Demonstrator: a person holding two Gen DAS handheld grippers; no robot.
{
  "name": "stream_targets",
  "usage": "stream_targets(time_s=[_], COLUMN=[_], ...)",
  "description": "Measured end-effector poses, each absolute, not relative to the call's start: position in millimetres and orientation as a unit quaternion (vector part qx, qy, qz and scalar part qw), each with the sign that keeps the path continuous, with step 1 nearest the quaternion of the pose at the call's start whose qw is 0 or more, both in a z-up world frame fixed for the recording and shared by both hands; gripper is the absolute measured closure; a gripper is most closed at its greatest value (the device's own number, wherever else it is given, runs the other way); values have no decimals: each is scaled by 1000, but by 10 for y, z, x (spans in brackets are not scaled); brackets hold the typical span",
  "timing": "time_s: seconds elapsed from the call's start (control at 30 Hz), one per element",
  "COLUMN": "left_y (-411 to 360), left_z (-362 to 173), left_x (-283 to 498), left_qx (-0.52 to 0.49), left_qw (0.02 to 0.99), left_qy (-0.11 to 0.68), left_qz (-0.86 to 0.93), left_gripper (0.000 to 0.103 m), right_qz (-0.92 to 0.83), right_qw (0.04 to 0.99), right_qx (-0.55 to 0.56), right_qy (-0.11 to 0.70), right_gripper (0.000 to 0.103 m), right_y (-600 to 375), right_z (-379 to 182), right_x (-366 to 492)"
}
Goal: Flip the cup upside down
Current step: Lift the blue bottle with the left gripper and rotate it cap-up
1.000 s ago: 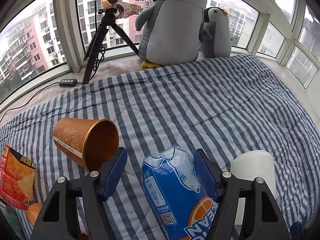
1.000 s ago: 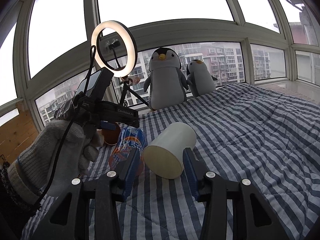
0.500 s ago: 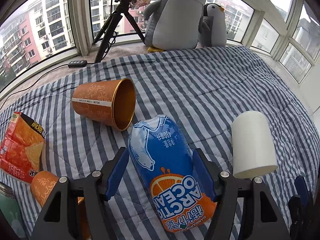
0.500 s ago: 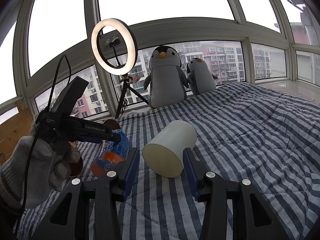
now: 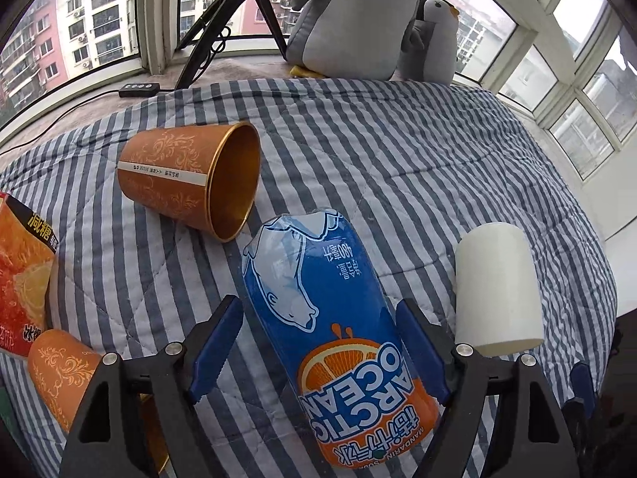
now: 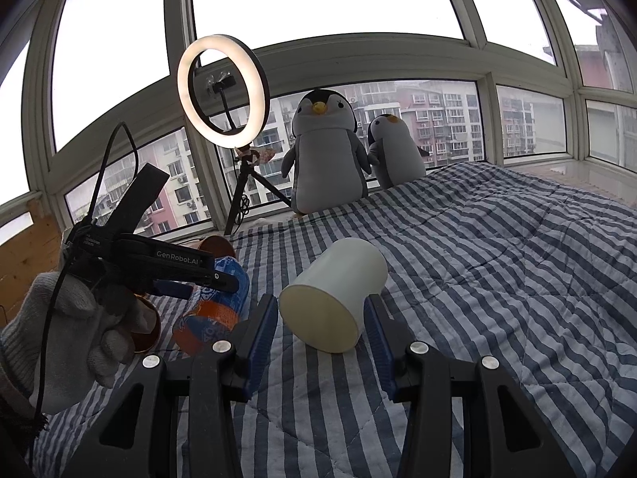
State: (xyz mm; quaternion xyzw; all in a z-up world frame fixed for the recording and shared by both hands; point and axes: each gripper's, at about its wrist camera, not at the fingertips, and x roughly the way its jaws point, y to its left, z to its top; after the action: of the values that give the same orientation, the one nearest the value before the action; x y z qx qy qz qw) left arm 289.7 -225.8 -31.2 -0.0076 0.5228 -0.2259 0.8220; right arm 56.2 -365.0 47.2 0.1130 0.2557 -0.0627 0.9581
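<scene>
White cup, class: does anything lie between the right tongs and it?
Nothing visible does. The white cup lies on its side on the striped quilt, directly ahead of the open right tongs; the blue bottle lies off to the left.

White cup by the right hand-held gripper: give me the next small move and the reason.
Probably ease the right hand-held gripper forward and close on the white cup. The cup lies on its side on the striped quilt, closed base toward the camera, between open fingers that do not yet touch it.

Striped quilt (image 6: 497,263) beneath curved bay windows (image 6: 119,59), lit ring light (image 6: 223,91) on tripod, grey daylight outside
</scene>
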Motion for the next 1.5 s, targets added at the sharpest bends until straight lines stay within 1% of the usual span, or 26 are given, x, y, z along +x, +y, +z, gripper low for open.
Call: stream_targets(time_s=[0.07,0.13,0.37,0.63,0.77,0.93,1.13,1.4,1.5], left_y=[-2270,-2281,-2207,-1945,-1875,-1893,-1887,-1897,-1836], left_z=[-317,-330,-281,-57,9,59,33,123,176], left_x=[2916,2919,2807,2339,2059,1743,1533,1235,1119], left_qx=[-11,-13,-20,-5,19,52,52,102,139], left_qw=[824,822,828,858,872,886,893,912,923], left_qy=[520,521,506,446,413,376,352,295,261], left_qz=[-226,-230,-240,-254,-261,-267,-277,-265,-245], left_gripper=[22,25,27,28,29,29,30,31,31], right_qz=[-63,-63,-64,-63,-62,-61,-51,-44,-43], right_qw=[958,958,958,958,958,958,959,958,958], right_qx=[113,112,115,115,113,116,123,125,121], right_qy=[256,257,255,255,255,255,251,254,255], right_gripper=[62,62,62,62,62,62,61,61,61], right_y=[-3649,-3644,-3647,-3650,-3638,-3639,-3637,-3628,-3609], right_z=[469,469,470,473,474,479,490,482,479], right_x=[560,562,562,563,562,557,542,543,547])
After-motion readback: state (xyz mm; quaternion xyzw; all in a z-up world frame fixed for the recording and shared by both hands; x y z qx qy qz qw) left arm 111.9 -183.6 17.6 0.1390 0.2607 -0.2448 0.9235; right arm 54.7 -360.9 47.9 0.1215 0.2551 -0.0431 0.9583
